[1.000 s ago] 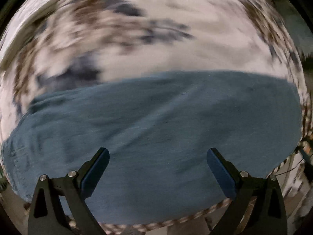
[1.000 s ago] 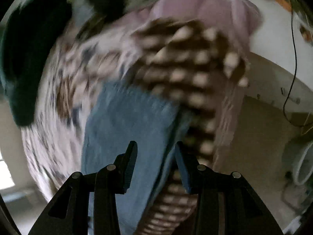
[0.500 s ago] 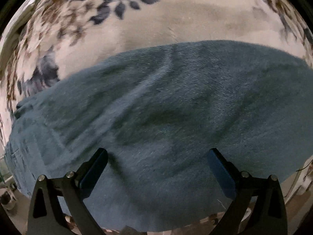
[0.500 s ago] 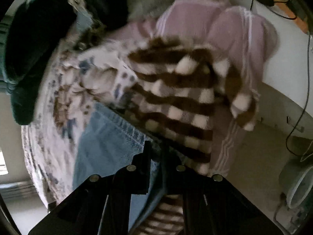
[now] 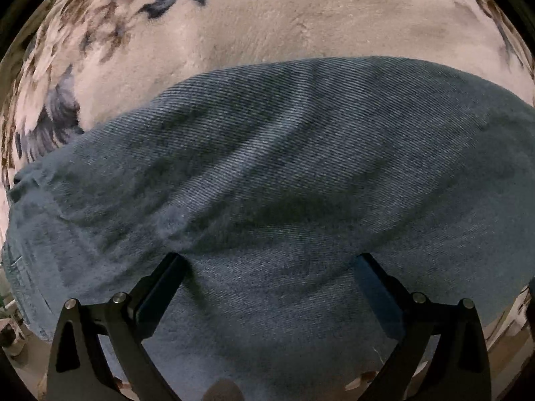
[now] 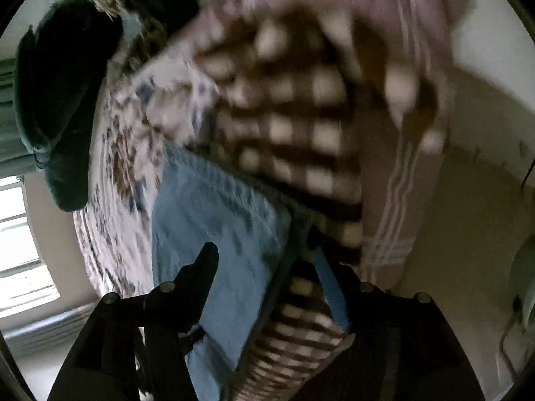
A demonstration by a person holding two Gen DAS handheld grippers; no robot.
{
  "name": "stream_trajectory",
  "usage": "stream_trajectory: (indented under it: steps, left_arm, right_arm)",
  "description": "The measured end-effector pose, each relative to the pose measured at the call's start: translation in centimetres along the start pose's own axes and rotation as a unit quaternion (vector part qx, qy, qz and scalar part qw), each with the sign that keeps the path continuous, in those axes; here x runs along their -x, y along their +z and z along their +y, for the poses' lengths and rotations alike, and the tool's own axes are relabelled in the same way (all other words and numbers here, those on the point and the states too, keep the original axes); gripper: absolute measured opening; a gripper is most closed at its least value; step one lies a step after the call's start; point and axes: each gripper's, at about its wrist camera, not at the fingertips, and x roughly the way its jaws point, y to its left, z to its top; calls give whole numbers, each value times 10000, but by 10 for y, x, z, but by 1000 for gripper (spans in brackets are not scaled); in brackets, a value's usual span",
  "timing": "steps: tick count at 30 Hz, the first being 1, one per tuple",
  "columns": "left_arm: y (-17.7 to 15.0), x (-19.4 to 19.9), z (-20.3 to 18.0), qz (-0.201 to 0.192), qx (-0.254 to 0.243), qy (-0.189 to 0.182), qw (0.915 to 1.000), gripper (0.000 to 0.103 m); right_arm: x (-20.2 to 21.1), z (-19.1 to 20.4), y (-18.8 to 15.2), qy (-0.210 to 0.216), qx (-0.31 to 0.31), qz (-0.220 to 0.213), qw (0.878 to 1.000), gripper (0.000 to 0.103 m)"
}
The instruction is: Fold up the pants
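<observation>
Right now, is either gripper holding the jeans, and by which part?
Nothing is held. The left gripper is open, its fingers spread over the flat jeans. The right gripper is open too, straddling the jeans' edge without clamping it.

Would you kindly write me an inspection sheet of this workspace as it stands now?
Surface: floral blanket under the work.
Job's things: blue denim pants, lying wrinkled.
Clutter: brown checked blanket, pink striped cloth, dark garment.
Grippers: left gripper open, fingers wide, over the denim; right gripper open at the pants' edge.
Cables: a cord low at the right edge of the right wrist view.
Surroundings: window, pale wall.
</observation>
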Motion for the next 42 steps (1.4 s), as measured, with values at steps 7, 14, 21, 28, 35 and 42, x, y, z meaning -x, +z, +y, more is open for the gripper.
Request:
stream_trajectory:
  steps: [7,14,21,28,35,42]
  left_arm:
    - [-2,9,12,36,-20,-88,10000,103]
    - [2,13,21,-34,49,-47,10000,103]
    - [0,8,16,8,156,-114,9998,103]
    - [-7,20,25,-178,318,-364,9987,103]
    - [-19,41,53,-460,382,-339,9976,103]
    - [-63,73,143,-661,813,-541,9930,103]
  right_arm:
    - [-34,10,-16,583,77,-132,9982,42]
    - [-63,20,-15,986,174,-198,9948,45]
    - [-87,25,-2,2234,-139,-314,9741,46]
    - [-90,36,-11,1763,-217,-574,9824,8]
    - [-38,98,-50,1278,668,-873,9857,7]
    - [-21,198,-138,936,1904,-1043,9716,7]
